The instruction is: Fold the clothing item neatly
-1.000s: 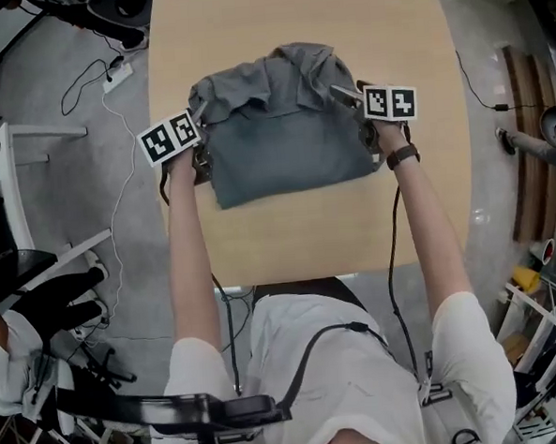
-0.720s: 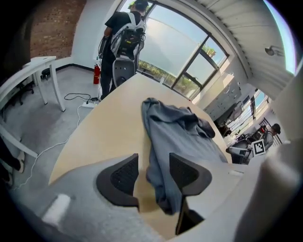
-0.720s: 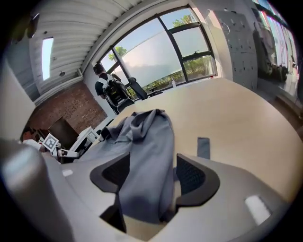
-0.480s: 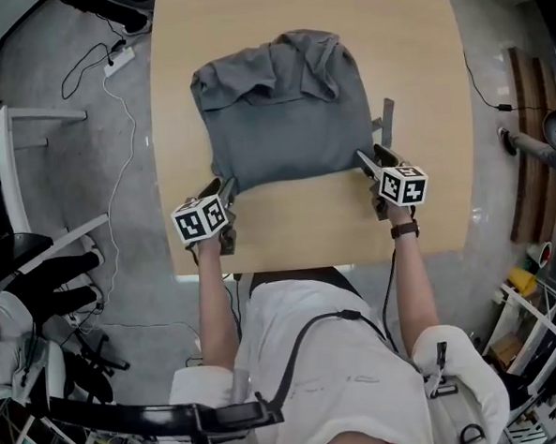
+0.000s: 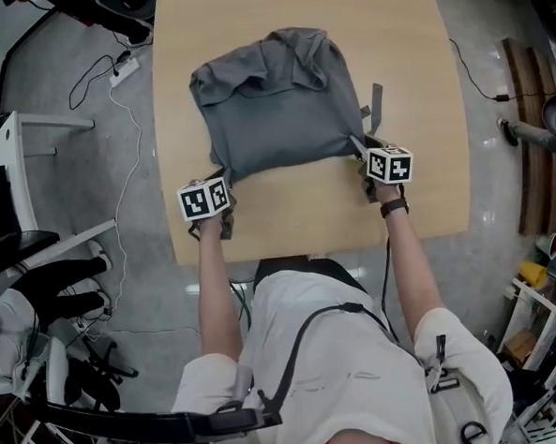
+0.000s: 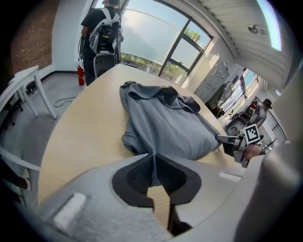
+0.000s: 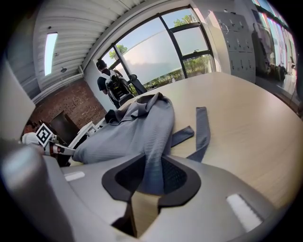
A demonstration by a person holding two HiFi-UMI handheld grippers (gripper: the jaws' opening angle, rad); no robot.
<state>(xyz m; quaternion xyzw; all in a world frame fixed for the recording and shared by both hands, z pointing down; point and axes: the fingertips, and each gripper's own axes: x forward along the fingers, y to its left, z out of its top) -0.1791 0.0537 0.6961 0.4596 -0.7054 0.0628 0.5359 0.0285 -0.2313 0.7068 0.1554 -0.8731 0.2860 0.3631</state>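
Fabric is pinched in both tools. The left gripper (image 6: 152,160) has just been closing and clamps the garment (image 6: 165,127) at its near left corner. The right gripper (image 7: 150,165), also just closing, bites a thicker fold at the near right corner. Ahead of the jaws the cloth lies flat on the table (image 6: 80,127), bunched at its far edge. It looks light, soft and limp, likely to sag between grips, so the corners seem the soundest hold.

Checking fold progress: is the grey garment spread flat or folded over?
Folded over, roughly: the grey garment forms a compact rectangle on the table, far edge bunched in layers.
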